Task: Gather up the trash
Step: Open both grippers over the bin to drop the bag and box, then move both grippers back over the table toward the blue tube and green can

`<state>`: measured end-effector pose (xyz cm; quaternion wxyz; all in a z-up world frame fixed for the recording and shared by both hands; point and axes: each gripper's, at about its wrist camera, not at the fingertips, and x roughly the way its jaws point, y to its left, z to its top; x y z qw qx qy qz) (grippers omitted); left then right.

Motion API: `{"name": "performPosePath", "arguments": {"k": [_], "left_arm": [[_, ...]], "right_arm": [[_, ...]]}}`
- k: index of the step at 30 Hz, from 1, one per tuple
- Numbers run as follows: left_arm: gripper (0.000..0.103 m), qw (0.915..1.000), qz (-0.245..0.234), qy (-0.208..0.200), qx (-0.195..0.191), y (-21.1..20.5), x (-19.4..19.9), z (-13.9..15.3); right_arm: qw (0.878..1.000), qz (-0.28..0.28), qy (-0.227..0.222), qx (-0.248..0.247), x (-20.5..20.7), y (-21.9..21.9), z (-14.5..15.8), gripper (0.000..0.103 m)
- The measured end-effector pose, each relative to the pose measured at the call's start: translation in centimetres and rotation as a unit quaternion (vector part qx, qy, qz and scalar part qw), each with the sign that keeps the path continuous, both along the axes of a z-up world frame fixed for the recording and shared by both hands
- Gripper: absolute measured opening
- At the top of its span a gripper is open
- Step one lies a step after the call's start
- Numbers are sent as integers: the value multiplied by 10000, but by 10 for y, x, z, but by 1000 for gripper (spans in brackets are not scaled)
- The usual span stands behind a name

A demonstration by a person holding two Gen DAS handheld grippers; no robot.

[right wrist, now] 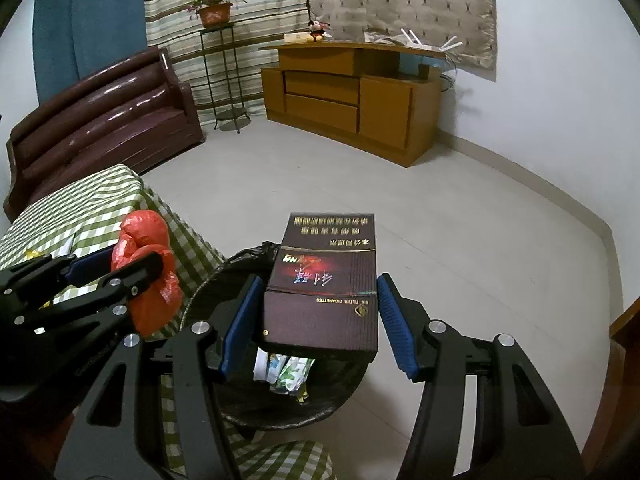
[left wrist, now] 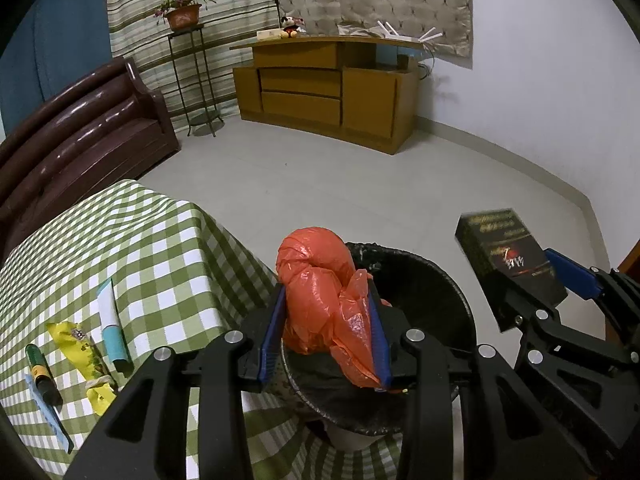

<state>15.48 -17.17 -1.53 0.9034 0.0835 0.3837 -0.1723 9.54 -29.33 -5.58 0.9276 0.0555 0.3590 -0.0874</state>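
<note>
1. Fingers of the left gripper point(left wrist: 326, 328) pinch a crumpled orange plastic bag point(left wrist: 320, 292); the right gripper point(right wrist: 316, 320) appears to hold a dark cigarette carton point(right wrist: 324, 280), though only its left pad visibly touches.
2. Both items hang over the black-lined trash bin point(left wrist: 436, 280) beside the checked table point(left wrist: 120, 240).
3. Risk: the long carton (it overhangs the bin's rim in the right wrist view) could tip onto the floor if let go here; the light bag may cling to a pad.
4. More litter waits on the table: a yellow wrapper point(left wrist: 78, 344), a pale tube point(left wrist: 112, 320).
</note>
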Motion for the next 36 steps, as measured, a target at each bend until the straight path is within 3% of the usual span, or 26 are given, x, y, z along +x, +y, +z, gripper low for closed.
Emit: {"name": "performPosePath", "arguments": {"k": [4, 6, 15, 36], "left_arm": [[40, 10000, 18, 13, 39, -2, 2, -1], [48, 10000, 21, -2, 58, -4, 0, -1], [57, 10000, 63, -37, 58, -4, -3, 2], [59, 9978, 653, -63, 57, 55, -10, 12]], "right_arm": [[10000, -32, 20, 73, 2, -4, -3, 57], [10000, -44, 24, 80, 3, -5, -3, 58], [10000, -55, -12, 73, 3, -6, -3, 58], [9994, 333, -84, 0, 7, 37, 11, 58]]}}
